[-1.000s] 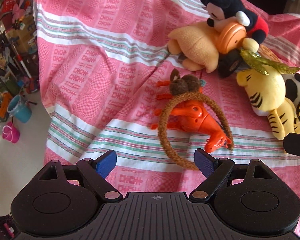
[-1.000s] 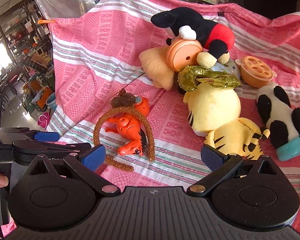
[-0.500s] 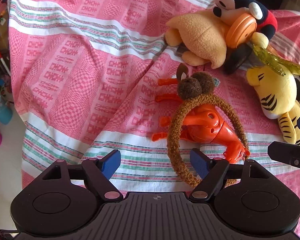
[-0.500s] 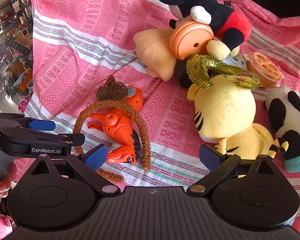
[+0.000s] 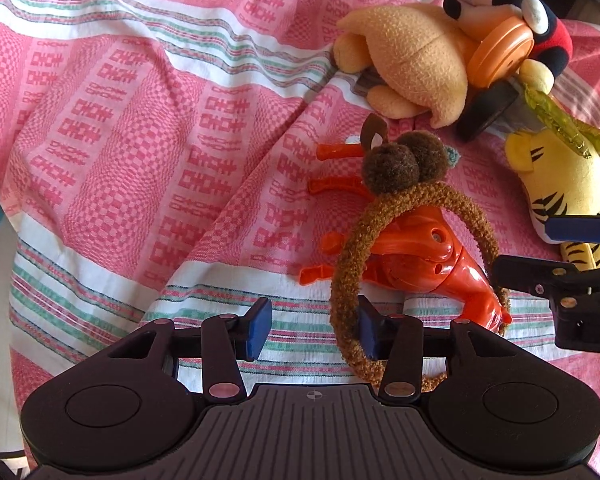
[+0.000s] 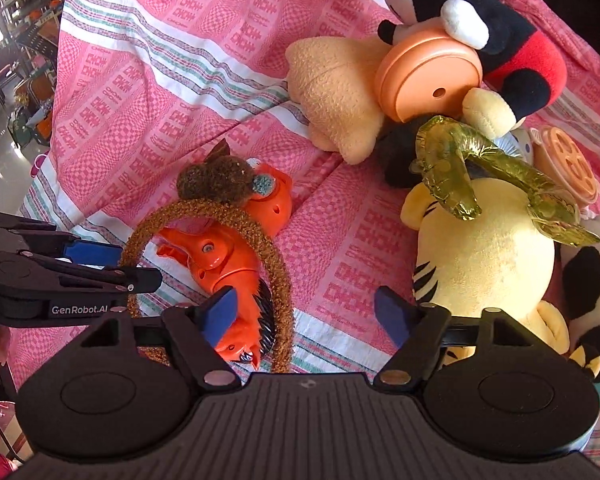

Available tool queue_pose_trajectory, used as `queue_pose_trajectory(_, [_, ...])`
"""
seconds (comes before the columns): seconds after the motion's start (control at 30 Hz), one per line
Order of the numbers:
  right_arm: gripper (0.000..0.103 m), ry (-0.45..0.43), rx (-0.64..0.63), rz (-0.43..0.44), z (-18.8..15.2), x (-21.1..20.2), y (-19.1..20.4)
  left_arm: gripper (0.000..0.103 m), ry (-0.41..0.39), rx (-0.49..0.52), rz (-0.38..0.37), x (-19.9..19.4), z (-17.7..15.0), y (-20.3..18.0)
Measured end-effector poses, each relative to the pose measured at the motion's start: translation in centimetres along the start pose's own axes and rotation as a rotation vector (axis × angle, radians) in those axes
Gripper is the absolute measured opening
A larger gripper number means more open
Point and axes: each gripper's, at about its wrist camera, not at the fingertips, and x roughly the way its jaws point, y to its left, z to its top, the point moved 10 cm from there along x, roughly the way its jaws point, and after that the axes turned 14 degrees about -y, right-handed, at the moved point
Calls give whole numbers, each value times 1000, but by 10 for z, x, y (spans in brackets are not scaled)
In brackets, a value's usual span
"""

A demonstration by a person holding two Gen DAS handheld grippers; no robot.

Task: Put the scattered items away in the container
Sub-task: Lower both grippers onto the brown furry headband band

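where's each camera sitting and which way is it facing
Left wrist: on the left gripper, facing down at the brown headband over the orange toy horse; right gripper at right edge.
Right wrist: on the right gripper, facing down at the yellow tiger plush; left gripper and fingertips at left.
Shared: headband, horse, tiger, pink cloth.

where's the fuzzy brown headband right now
The brown headband lies on the pink striped cloth, looped over the orange toy horse. In the left wrist view it sits lower right of centre, left of the yellow tiger plush.
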Motion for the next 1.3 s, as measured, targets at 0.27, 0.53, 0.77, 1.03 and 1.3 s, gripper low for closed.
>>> queue_pose_trajectory(0.27, [70, -4, -65, 15, 6, 16, 6, 59, 10, 5, 6, 2, -3, 1])
queue_pose_trajectory(0.53, [65, -21, -100, 13, 12, 25, 7, 63, 11, 19, 19, 1, -1, 0])
queue_pose_trajectory(0.77, [39, -14, -109, 32, 11, 35, 17, 64, 14, 28, 22, 4, -2, -2])
queue_pose_trajectory(1.03, [10, 28, -56, 67, 0, 29, 17, 67, 14, 33, 26, 5, -2, -3])
queue_pose_trajectory(1.3, [10, 24, -26, 72, -4, 18, 11, 61, 6, 74, 1, 10, 3, -16])
